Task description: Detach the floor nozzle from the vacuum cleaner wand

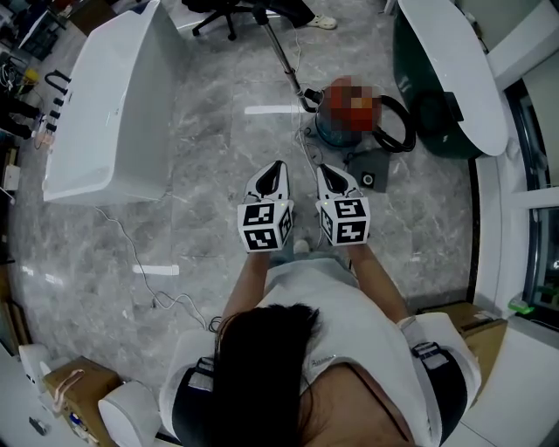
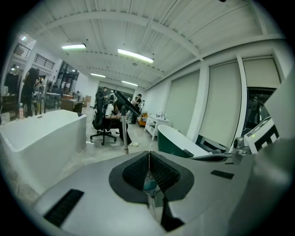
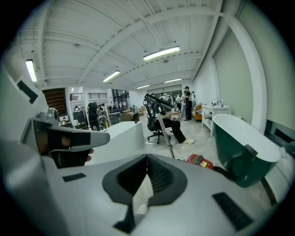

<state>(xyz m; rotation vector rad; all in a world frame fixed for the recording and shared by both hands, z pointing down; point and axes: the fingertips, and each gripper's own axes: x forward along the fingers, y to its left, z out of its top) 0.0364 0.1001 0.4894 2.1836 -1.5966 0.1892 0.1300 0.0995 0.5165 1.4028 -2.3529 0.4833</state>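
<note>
As I judge it, the job is not yet begun. My left gripper [image 1: 276, 170] and right gripper [image 1: 325, 173] hang side by side in front of me, each with its jaws pressed together on nothing, and both are well apart from the vacuum cleaner.

The slim silver metal wand [image 1: 282, 52] stands on the grey marble floor [image 1: 218, 157] ahead. It leans away from me toward a black office chair [image 1: 229, 10], and its foot is just beside the red canister body [image 3: 199, 161]. The floor nozzle should sit at that foot, but it is too small for me to make out.

Everything is left to do: step closer, clamp the wand with one gripper and the nozzle with the other, then pull them apart.

I count:
- one wand
- one canister
- one looped black hose [image 1: 410, 125]
- one dark grey box [image 1: 371, 170] near it
- one chair
- two bathtubs: a white bathtub [image 1: 113, 105] at left and a green bathtub with a white rim [image 1: 454, 70] at right
- my two grippers
</note>
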